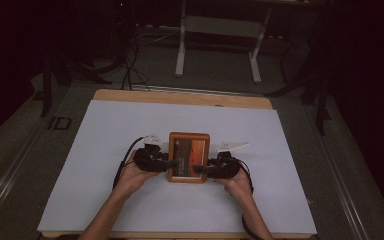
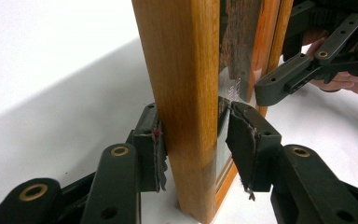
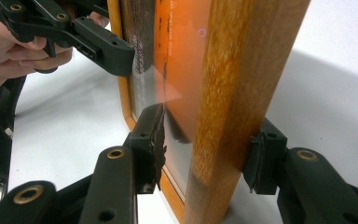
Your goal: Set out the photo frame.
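Note:
A wooden picture frame (image 1: 189,157) with a glass front and an orange and dark picture sits at the middle of the white sheet, its face toward the high camera. My left gripper (image 1: 166,163) is shut on its left side rail and my right gripper (image 1: 206,169) on its right side rail. In the left gripper view the jaws (image 2: 193,135) straddle the wooden frame (image 2: 182,70), one pad on the back, one against the glass side. In the right gripper view the right gripper (image 3: 207,144) clamps the wooden frame (image 3: 242,70) the same way.
A white sheet (image 1: 130,200) covers a wooden table (image 1: 130,95). A white desk stand (image 1: 217,30) and cables (image 1: 130,65) lie on the floor beyond the far edge. The surroundings are dark. Bare sheet lies on all sides of the frame.

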Demonstrator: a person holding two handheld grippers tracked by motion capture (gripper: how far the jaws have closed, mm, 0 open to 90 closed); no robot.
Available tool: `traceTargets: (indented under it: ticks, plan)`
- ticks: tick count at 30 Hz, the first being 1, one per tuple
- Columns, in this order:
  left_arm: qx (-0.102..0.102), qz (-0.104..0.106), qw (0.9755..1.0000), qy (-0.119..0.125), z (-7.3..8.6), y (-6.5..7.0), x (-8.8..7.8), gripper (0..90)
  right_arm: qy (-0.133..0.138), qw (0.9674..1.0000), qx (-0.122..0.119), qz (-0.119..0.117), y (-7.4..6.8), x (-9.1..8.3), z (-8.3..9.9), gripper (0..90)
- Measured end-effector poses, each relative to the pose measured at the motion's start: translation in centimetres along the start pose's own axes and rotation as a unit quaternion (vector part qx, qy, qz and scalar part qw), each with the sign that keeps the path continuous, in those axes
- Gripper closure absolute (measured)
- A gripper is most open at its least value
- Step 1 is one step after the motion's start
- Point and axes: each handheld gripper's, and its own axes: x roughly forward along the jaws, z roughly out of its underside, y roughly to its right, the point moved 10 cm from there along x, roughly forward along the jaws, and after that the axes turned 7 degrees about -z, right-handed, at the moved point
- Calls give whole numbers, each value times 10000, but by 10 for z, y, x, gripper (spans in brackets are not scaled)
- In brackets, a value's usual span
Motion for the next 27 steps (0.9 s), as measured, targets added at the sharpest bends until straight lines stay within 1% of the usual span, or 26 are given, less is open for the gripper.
traceTargets:
  ticks: [5,8,12,15,18,21,24,27]
  plan:
    - [2,-3,10000,-22,0,0,0,582,-19,10000,-48,-25,0,0,1,546]
    - [21,-17,10000,-52,0,0,-1,584,-17,10000,-33,-52,1,0,2,546]
    - [-26,9,10000,-68,1,0,-1,585,-38,10000,-38,-46,1,0,2,546]
    - [-116,66,9999,-61,0,0,-1,584,-64,10000,-26,-33,1,0,2,543]
    - [-171,172,9997,-35,0,1,-1,553,-188,9998,-44,22,1,-1,5,535]
    - [-179,235,9996,-22,-1,2,-2,530,-291,9995,-45,57,1,-1,8,501]
    - [-189,244,9995,-2,-1,2,-3,501,-410,9991,-94,59,-2,-2,9,467]
    - [-244,257,9994,49,-3,2,-6,490,-430,9989,-150,87,-3,-3,8,457]
